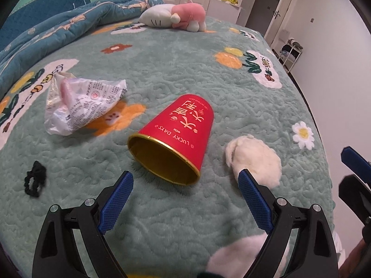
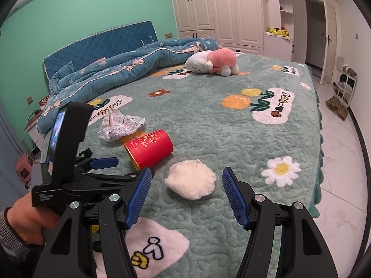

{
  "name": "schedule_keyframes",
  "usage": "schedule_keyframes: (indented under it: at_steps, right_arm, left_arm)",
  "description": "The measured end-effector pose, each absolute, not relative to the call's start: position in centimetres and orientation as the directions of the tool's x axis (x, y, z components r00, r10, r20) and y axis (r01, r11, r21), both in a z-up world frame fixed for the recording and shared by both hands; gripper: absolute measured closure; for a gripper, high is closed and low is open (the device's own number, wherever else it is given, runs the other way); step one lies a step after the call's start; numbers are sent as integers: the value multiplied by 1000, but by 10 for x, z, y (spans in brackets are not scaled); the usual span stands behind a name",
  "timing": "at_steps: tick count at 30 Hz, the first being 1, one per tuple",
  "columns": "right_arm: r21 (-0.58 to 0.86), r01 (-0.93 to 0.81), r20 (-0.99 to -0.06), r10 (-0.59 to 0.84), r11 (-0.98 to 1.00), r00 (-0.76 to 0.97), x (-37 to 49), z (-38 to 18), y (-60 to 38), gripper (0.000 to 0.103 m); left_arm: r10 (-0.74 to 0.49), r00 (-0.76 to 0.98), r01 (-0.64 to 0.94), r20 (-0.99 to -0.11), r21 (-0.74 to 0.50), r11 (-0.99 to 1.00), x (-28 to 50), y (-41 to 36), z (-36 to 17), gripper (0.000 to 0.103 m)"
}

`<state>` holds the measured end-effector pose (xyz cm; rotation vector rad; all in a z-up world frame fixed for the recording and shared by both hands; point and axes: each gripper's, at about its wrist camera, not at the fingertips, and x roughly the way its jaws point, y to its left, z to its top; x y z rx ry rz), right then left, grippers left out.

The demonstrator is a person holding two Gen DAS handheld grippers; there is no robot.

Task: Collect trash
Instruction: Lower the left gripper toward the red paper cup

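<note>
Lying sideways, red cup [image 1: 176, 136] reading "LUCKY DAYS", printed wrapper [image 1: 81, 104] nearby

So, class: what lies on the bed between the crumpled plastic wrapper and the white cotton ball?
The red paper cup, tipped on its side with its open mouth toward the camera, lies between the wrapper and the cotton ball. Both wrist views show it.

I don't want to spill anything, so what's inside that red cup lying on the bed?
The red cup lies on its side, mouth toward the left gripper. Its gold inner wall looks bare; nothing shows inside. The deepest part near the base is shadowed and cannot be checked.
</note>
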<state>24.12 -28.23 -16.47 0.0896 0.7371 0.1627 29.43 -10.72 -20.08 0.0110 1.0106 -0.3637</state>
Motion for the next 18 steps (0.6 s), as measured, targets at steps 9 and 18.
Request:
schedule_keyframes:
  at_steps: [9, 18]
  right_arm:
    - [138, -105, -672, 171, 985, 721, 247, -171, -286, 39]
    - [137, -97, -679, 165, 986, 715, 249, -177, -289, 39]
  left_arm:
    - [-308, 452, 308, -837, -178, 935, 313, -113, -211, 12]
    - [-315, 443, 319, -839, -181, 930, 327, -120, -218, 12]
